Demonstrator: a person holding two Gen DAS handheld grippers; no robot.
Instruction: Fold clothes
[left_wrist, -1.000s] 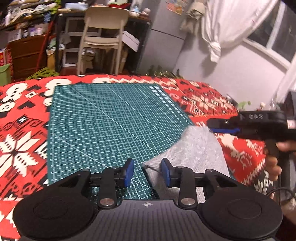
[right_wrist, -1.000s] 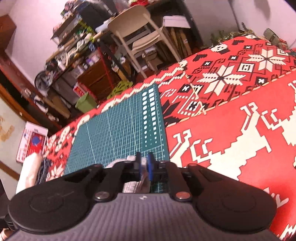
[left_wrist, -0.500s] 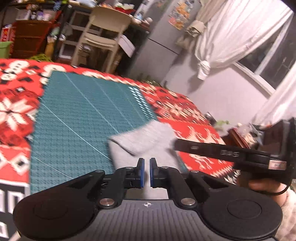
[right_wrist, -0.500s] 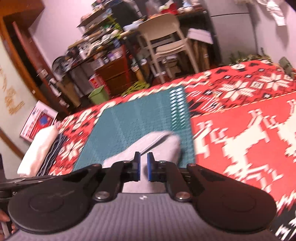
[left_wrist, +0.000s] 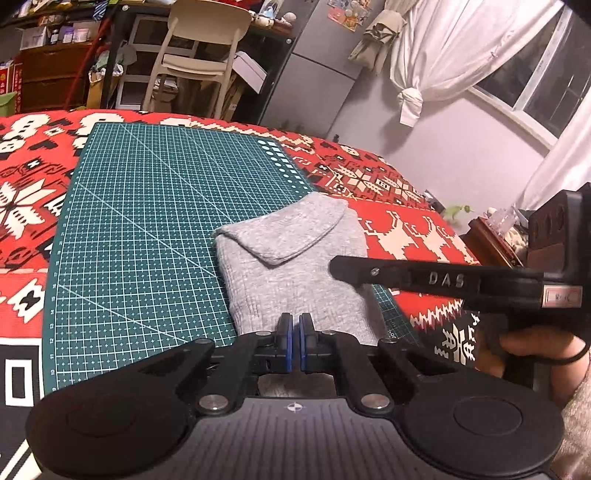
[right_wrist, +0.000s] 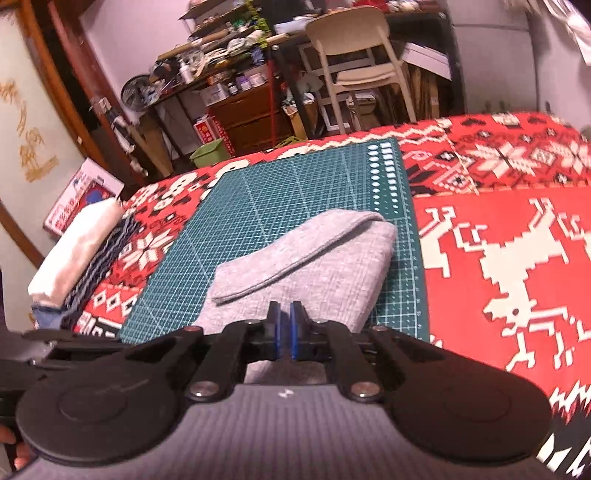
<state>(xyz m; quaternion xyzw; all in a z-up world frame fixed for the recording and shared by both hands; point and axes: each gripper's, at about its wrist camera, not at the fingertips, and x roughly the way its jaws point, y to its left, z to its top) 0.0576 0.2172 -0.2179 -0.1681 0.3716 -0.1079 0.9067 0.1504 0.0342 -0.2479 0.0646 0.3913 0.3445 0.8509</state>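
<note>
A grey knit garment (left_wrist: 295, 284) lies on the green cutting mat (left_wrist: 147, 221), with one flap turned over its far part. My left gripper (left_wrist: 294, 338) is shut, its blue pads over the garment's near part. No fabric shows between them. From the right, my right gripper (left_wrist: 334, 266) reaches over the garment's right side, held by a hand (left_wrist: 524, 343). In the right wrist view that gripper (right_wrist: 284, 332) is shut too, with the garment (right_wrist: 314, 273) flat under its tips and the mat (right_wrist: 258, 192) beyond.
A red and white patterned cover (right_wrist: 498, 240) spreads under the mat and out to the right. A stack of folded clothes (right_wrist: 74, 251) sits at the left edge. Beyond the surface stand a cream chair (left_wrist: 199, 55) and cluttered shelves.
The left jaws stood open around a corner of the garment and have shut. The right jaws have narrowed too. The right gripper came from the garment's far right corner to over it.
</note>
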